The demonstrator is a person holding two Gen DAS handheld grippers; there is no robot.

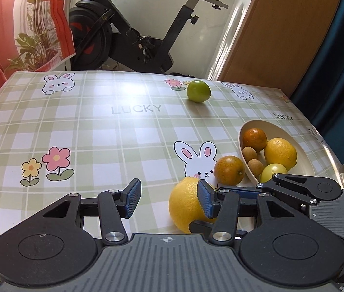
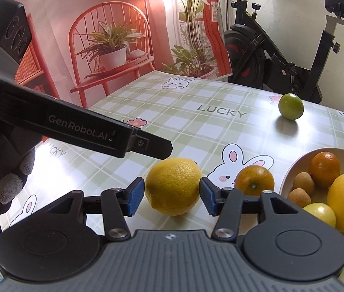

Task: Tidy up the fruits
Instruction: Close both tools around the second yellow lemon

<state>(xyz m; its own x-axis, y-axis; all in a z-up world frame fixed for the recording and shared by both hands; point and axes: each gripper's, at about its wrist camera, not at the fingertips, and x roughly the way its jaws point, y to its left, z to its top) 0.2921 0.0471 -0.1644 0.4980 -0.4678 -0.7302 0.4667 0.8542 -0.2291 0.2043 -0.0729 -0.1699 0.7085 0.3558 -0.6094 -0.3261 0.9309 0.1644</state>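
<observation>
Right gripper (image 2: 172,196) part open, lemon (image 2: 173,186) between pads; pads at lemon's sides, firm grip not clear. Lemon on table (image 2: 196,126), left of orange (image 2: 254,180) and bowl (image 2: 291,170). Left gripper (image 1: 168,200) part open, empty, just left of lemon. Lime (image 2: 290,106) alone, far side.

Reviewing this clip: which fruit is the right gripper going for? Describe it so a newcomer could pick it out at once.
Start at the cream bowl on the checked tablecloth. Two fruits lie loose beside it, near the printed rabbit: an orange and, farther from the bowl, a lemon. The lemon is the target: large, yellow, dimpled, sitting between the right gripper pads, unlike the small green fruit far across the table.
</observation>
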